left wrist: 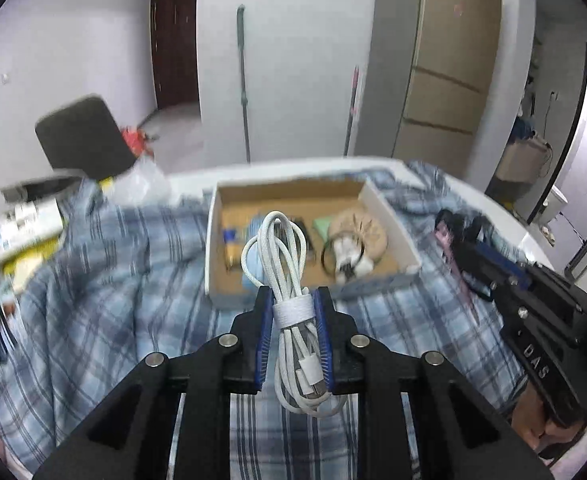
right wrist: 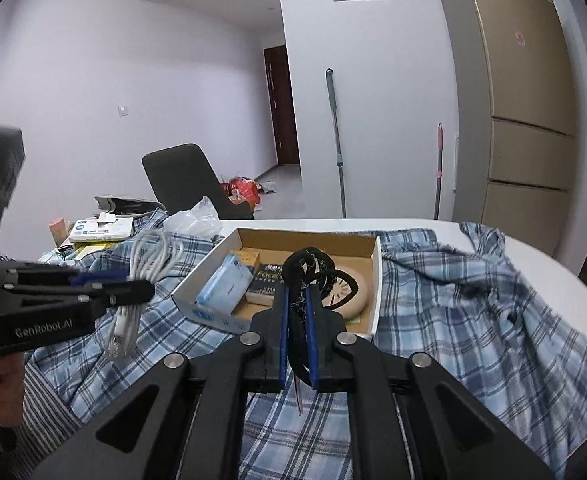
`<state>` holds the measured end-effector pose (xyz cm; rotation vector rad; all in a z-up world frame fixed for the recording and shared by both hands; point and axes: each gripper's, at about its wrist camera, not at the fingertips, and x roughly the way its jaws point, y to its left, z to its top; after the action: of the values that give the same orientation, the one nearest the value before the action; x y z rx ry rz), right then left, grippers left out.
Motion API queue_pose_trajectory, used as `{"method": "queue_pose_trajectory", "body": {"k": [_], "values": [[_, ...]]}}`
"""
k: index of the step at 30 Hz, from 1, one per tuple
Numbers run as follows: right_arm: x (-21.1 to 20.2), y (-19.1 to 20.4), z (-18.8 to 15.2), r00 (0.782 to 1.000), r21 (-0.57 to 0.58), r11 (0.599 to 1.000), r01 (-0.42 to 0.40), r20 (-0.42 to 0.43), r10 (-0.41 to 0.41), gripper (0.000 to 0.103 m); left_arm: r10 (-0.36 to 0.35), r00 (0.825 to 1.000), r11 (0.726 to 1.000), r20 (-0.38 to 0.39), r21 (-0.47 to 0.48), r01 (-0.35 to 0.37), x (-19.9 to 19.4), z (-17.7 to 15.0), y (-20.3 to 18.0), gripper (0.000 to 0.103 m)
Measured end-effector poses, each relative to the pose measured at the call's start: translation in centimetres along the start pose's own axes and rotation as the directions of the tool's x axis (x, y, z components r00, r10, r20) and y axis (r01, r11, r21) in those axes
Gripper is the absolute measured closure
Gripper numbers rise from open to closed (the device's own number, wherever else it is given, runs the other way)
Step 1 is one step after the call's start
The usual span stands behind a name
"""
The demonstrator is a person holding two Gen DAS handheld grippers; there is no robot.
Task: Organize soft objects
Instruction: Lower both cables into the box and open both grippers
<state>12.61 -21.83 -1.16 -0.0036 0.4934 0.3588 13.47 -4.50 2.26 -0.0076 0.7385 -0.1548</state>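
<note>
Your left claw (left wrist: 292, 312) gripped the coiled white cable (left wrist: 289, 264) at frame centre, your right claw (right wrist: 297, 304) pinched a black hair tie (right wrist: 307, 266); both hung before the box (right wrist: 377, 280). Loose loops could have snagged its rim.

The left gripper (left wrist: 292, 308) is closed, its two blue-padded fingers (left wrist: 264, 336) pressed against a bundled white cable (left wrist: 289, 280) held upright between them. It sits over the near edge of the table, pointing toward the far edge. The right gripper (right wrist: 298, 312) is also closed, its fingers (right wrist: 282, 332) clamped on a black hair band (right wrist: 307, 270) that loops up above the tips. It sits to the right of the left gripper, also pointing toward the far edge. A bare hand (right wrist: 1, 392) grips the left gripper's handle from below.
</note>
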Motion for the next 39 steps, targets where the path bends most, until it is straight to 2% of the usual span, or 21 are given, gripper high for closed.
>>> {"method": "queue_pose_trajectory", "body": {"k": [5, 8, 13, 21, 25, 35, 36, 37, 38, 39], "values": [[0.3, 0.1, 3.6, 0.999, -0.022, 0.999, 0.032, 0.024, -0.031, 0.096, 0.002, 1.000, 1.000, 0.018, 0.010, -0.002, 0.4, 2.9, -0.4, 0.081], [0.9, -0.8, 5.5, 1.000, 0.040, 0.999, -0.009, 0.030, 0.008, 0.096, 0.007, 0.999, 1.000, 0.047, 0.017, -0.008, 1.0, 4.6, -0.7, 0.081], [3.2, -1.7, 6.9, 0.999, 0.050, 0.999, 0.018, 0.040, -0.020, 0.096, -0.023, 0.999, 1.000, 0.033, 0.013, 0.023, 3.5, 6.2, -1.0, 0.081], [8.3, -4.1, 4.1, 0.996, 0.102, 0.994, 0.036, -0.087, -0.028, 0.096, -0.029, 0.999, 0.999, -0.025, 0.037, 0.029, 9.5, 5.7, -1.4, 0.080], [9.9, -4.5, 3.0, 0.991, 0.099, 0.995, 0.026, -0.134, -0.013, 0.096, 0.015, 0.999, 0.996, -0.033, 0.084, -0.012, 12.4, 5.0, -1.7, 0.080], [12.7, -5.2, 1.2, 0.974, 0.110, 0.993, 0.032, -0.227, -0.006, 0.095, 0.029, 0.995, 0.999, -0.093, 0.042, -0.025, 15.3, 4.0, -0.3, 0.079], [12.8, -5.2, 1.2, 0.973, 0.115, 0.993, 0.029, -0.230, -0.002, 0.091, 0.021, 0.995, 0.999, -0.100, 0.038, -0.018, 15.4, 4.0, -0.2, 0.077], [12.8, -5.3, 1.2, 0.972, 0.117, 0.993, 0.033, -0.235, -0.005, 0.086, 0.025, 0.994, 0.999, -0.103, 0.042, -0.021, 15.4, 4.1, -0.1, 0.070], [12.9, -5.4, 1.2, 0.972, 0.118, 0.992, 0.036, -0.236, -0.008, 0.072, 0.037, 0.994, 0.998, -0.100, 0.048, -0.032, 15.4, 4.1, -0.2, 0.050], [12.9, -5.5, 1.2, 0.972, 0.119, 0.992, 0.034, -0.234, -0.005, 0.050, 0.050, 0.995, 0.998, -0.084, 0.052, -0.046, 15.1, 4.1, -0.2, 0.038]]}}
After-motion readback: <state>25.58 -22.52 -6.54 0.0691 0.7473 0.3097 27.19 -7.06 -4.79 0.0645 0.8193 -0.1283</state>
